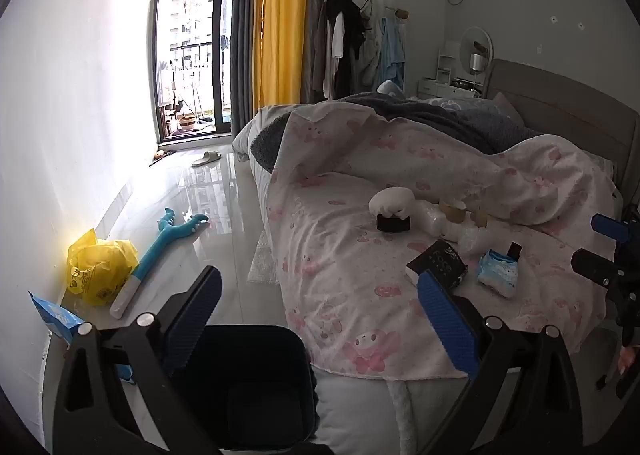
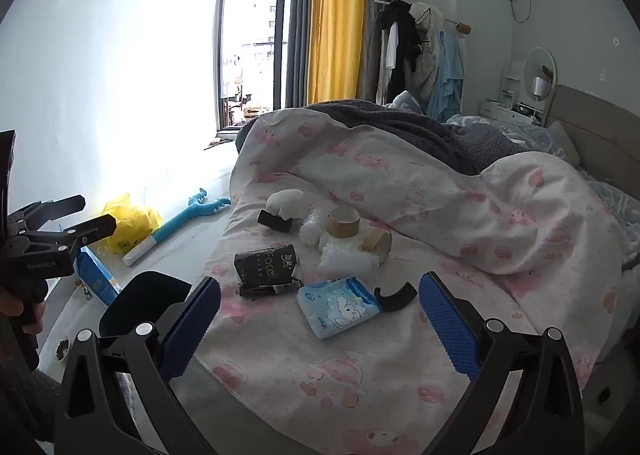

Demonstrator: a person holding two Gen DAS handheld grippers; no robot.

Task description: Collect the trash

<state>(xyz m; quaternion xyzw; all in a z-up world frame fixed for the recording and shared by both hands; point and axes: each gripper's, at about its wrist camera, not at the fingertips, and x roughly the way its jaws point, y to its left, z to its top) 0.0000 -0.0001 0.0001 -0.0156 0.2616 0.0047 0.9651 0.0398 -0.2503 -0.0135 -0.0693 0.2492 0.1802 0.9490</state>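
Trash lies on the pink-patterned quilt (image 2: 400,183) of the bed. There is a black tissue pack (image 2: 266,269), a blue tissue pack (image 2: 340,307), a curved black piece (image 2: 396,297), two cardboard rolls (image 2: 343,227), bubble wrap (image 2: 348,255), a white crumpled wad (image 2: 286,201) and a black cylinder (image 2: 276,221). My right gripper (image 2: 320,321) is open just short of the blue pack, with nothing between its fingers. My left gripper (image 1: 320,319) is open above the dark bin (image 1: 248,387) at the bedside. The black pack (image 1: 438,265) sits just beyond its right finger.
A yellow plastic bag (image 1: 98,267), a blue plush-handled tool (image 1: 160,251) and a blue box (image 1: 56,317) lie on the glossy floor by the white wall. A slipper (image 1: 206,157) lies near the balcony door. A grey blanket (image 1: 440,115) covers the far bed.
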